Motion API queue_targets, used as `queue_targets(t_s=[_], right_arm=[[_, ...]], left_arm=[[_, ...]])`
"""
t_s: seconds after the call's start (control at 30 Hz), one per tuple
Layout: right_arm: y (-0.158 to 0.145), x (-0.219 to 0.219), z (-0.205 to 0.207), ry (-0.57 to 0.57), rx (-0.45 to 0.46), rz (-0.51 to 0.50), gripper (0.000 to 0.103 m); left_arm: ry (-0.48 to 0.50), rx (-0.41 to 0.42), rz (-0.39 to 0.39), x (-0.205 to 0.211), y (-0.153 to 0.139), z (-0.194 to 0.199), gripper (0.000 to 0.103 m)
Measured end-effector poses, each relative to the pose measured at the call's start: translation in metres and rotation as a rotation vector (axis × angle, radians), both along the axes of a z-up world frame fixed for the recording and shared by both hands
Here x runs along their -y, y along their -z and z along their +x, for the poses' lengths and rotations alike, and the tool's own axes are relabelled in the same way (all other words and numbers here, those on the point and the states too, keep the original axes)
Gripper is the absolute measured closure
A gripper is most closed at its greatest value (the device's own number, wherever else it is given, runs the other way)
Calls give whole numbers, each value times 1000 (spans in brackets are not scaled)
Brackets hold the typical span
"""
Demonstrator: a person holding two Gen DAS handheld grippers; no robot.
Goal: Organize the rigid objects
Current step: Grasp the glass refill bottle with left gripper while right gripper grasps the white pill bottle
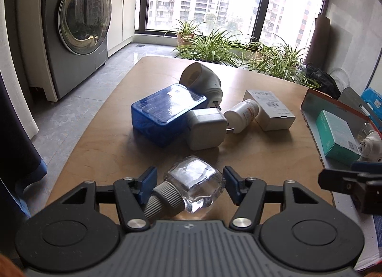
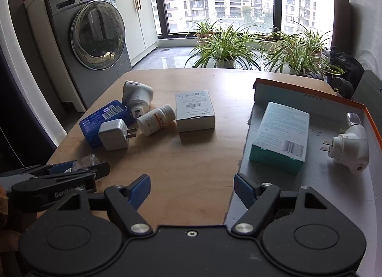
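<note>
Two things already lie in the shallow orange-rimmed box lid [image 2: 310, 96] at the table's right: a teal and white carton [image 2: 280, 137], flat on its grey floor, and a white plug-in device [image 2: 351, 149] with two prongs, just beside it. Six things are left, by my count, on the wooden table [image 2: 191, 157]: a glossy blue plastic-wrapped box [image 1: 164, 114], a matt white square charger [image 1: 206, 128] leaning on its near edge, a white cone-shaped plug-in unit [image 1: 203, 77] behind them, a smooth round white pill bottle [image 1: 242, 113] lying on its side, a grey and white cardboard box [image 1: 271, 110], and nearest, a small clear bottle [image 1: 195, 185] with faceted sides and a ribbed grey cap, tipped over with the cap toward the camera. So I judge the sorting about a quarter done. The left gripper [image 1: 189, 185] brackets this clear bottle; its blue ribbed pads [image 1: 149, 181] stand close on either side, a sliver of gap showing at each, so it looks not yet pinched. The right gripper [image 2: 192, 190] hangs spread and empty over bare wood at the lid's near edge. The glassy bottle looks slick and rounded, likely to twist in a loose grip
</note>
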State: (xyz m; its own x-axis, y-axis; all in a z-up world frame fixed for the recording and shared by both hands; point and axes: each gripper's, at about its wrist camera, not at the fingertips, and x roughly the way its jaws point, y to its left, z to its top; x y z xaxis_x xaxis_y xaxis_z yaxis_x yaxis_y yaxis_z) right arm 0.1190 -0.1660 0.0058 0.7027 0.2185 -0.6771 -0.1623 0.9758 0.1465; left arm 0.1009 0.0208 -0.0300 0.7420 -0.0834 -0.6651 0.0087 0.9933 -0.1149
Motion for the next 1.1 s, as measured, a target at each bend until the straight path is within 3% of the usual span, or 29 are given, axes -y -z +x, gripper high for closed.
queue_targets(t_s=[0.3, 0.5, 0.67, 0.9, 1.1], right_arm=[[-2, -33, 56, 23, -70, 163, 14], [14, -39, 101, 155, -174, 284, 34], [20, -45, 125, 250, -211, 333, 36], [21, -60, 131, 222, -187, 221, 63], [20, -52, 93, 128, -138, 157, 63]], left_arm=[[20, 46, -45, -14, -8, -15, 42], [18, 60, -80, -21, -7, -16, 42], [30, 64, -101, -23, -3, -16, 42], [32, 64, -111, -22, -2, -17, 42], [29, 64, -108, -24, -3, -19, 42]])
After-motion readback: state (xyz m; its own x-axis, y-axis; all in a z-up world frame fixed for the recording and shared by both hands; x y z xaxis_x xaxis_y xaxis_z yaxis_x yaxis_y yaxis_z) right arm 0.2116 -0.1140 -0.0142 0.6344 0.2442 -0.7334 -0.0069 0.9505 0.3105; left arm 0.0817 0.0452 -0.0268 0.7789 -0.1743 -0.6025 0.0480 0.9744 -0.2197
